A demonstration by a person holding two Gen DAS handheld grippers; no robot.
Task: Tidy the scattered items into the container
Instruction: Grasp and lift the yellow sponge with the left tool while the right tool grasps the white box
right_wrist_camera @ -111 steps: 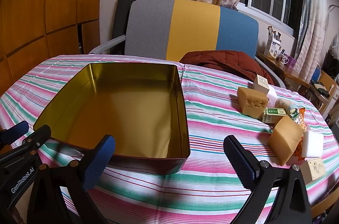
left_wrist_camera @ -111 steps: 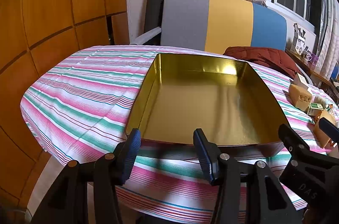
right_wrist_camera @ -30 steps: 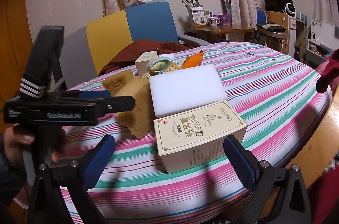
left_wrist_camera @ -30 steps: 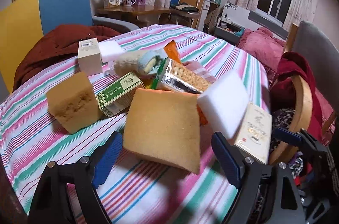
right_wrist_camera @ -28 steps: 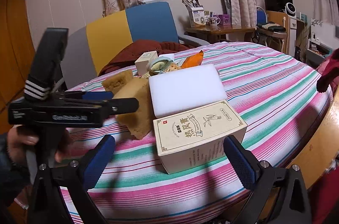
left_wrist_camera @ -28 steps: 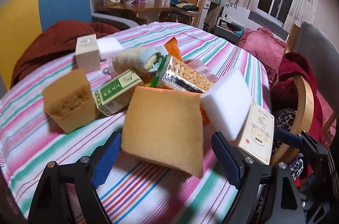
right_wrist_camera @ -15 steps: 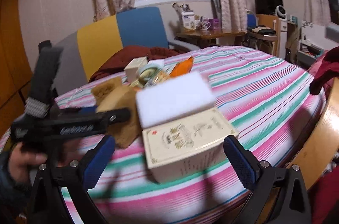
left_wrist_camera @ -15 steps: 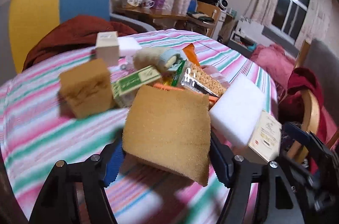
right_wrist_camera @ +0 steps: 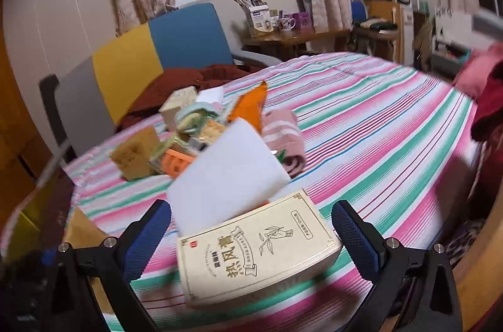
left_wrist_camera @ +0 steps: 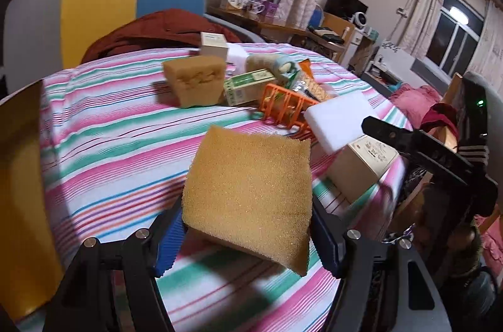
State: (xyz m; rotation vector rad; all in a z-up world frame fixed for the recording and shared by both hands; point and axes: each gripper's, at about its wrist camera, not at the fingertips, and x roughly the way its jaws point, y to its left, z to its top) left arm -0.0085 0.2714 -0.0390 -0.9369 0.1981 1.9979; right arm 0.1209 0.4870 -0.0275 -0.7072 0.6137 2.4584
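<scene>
My left gripper is shut on a flat tan sponge and holds it above the striped tablecloth. The gold tin container shows at the left edge. My right gripper is open, its blue pads on either side of a cream box with Chinese print, apart from it. A white foam block leans on that box. The right gripper also shows at the right of the left wrist view.
A pile lies mid-table: a thick tan sponge, a green box, an orange plastic rack, a cracker pack, a rolled pink cloth and a small beige box. A chair with a red jacket stands behind.
My left gripper closed on the flat tan sponge, lifted it and swung left, bringing the tin's edge into view. My right gripper moved closer over the cream box.
</scene>
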